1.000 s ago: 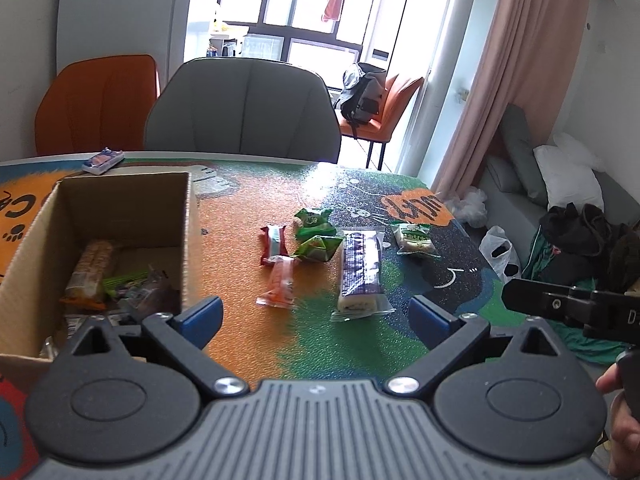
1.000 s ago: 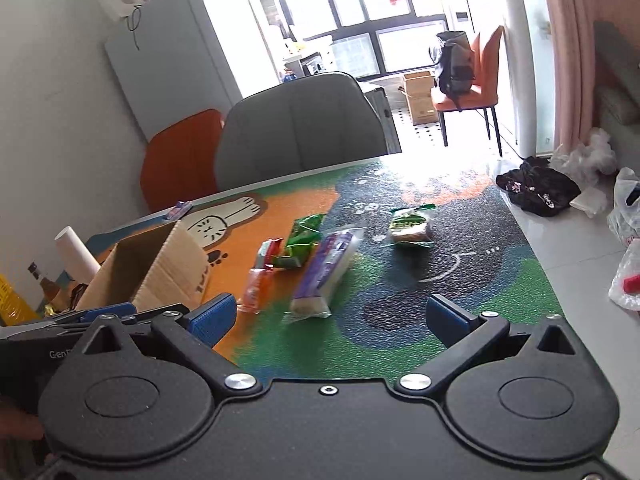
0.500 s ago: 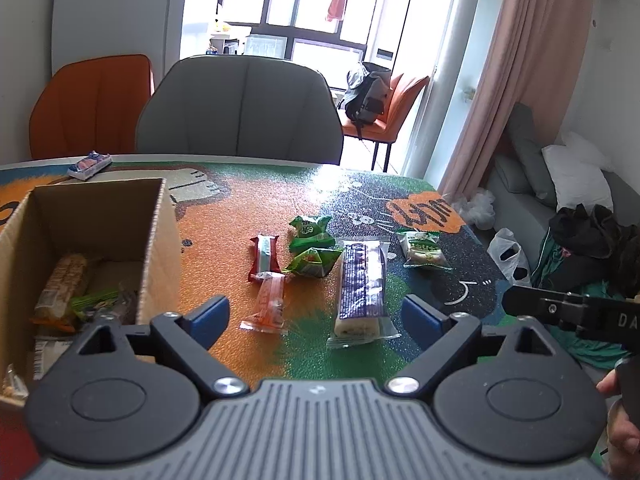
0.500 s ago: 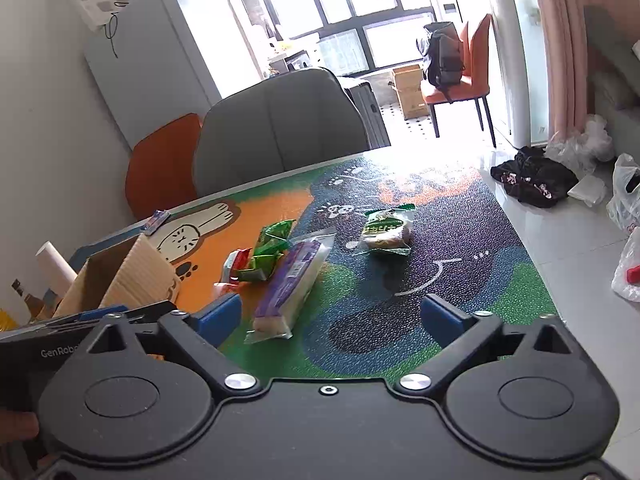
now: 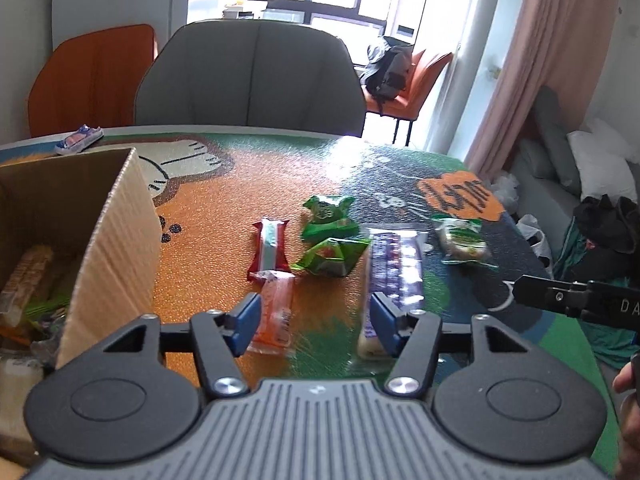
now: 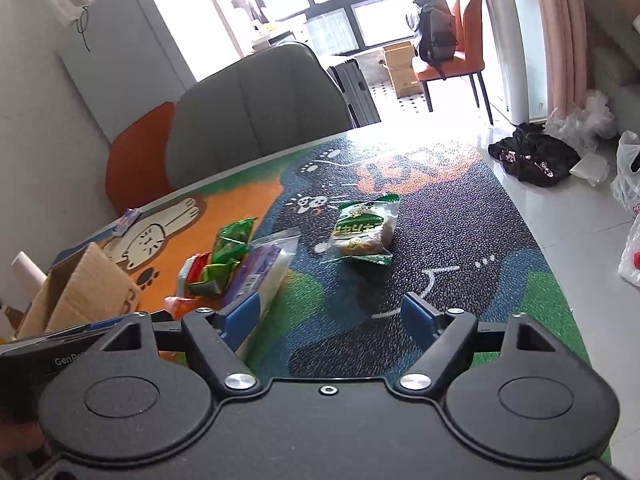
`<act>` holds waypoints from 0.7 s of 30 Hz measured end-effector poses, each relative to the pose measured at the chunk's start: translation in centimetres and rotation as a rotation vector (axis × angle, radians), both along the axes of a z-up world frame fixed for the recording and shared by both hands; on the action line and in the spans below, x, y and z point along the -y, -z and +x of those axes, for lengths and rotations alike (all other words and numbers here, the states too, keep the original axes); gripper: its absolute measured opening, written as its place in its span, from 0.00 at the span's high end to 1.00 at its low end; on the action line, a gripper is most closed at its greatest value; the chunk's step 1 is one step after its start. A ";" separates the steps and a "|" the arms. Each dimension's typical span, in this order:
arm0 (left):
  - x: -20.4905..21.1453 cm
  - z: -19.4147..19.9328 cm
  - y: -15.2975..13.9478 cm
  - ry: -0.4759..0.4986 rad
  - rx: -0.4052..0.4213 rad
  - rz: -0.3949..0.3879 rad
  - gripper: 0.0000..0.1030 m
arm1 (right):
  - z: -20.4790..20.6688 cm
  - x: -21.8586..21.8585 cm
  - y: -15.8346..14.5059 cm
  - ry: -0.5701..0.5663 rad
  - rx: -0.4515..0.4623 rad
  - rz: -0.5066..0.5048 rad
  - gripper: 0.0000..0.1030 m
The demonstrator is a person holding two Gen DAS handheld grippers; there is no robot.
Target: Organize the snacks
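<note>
Loose snacks lie on the patterned table mat (image 5: 224, 216): an orange packet (image 5: 275, 312), a red one (image 5: 270, 246), two green ones (image 5: 326, 212) (image 5: 332, 258), a long purple pack (image 5: 396, 270) and a green-labelled bun (image 5: 462, 240). My left gripper (image 5: 316, 322) hovers low over the orange packet and the purple pack's near end; its jaws are closing and grip nothing. My right gripper (image 6: 331, 316) points at the bun (image 6: 364, 232), with the purple pack (image 6: 260, 268) by its left finger. Its jaws are closing with nothing between them.
An open cardboard box (image 5: 112, 240) holding several snacks stands at the left. A small blue packet (image 5: 78, 140) lies near the far edge. A grey chair (image 5: 248, 76) and an orange chair (image 5: 92, 76) stand behind the table. The right gripper's body (image 5: 580, 304) shows at the right.
Both grippers have moved forward and down toward the snacks, which now look larger. Both pairs of jaws have narrowed, the left more than the right.
</note>
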State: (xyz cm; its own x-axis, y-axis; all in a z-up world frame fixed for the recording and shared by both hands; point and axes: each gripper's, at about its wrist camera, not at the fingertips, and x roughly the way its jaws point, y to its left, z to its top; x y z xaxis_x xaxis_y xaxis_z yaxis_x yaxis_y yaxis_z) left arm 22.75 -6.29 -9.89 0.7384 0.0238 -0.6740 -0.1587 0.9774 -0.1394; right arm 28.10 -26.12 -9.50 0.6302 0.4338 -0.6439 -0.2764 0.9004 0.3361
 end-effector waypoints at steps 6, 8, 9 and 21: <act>-0.9 1.5 1.1 -0.042 -0.014 0.006 0.52 | 1.8 -0.6 1.0 0.005 -0.005 -0.019 0.25; -1.2 2.0 1.6 -0.051 -0.028 0.006 0.54 | 2.4 -0.8 1.3 0.006 -0.006 -0.028 0.25; -1.3 2.2 1.9 -0.053 -0.038 0.005 0.57 | 2.6 -0.9 1.4 0.008 -0.006 -0.034 0.25; -2.6 2.9 2.4 -0.110 -0.013 -0.043 0.83 | 5.1 -2.8 2.7 0.017 0.021 -0.124 0.27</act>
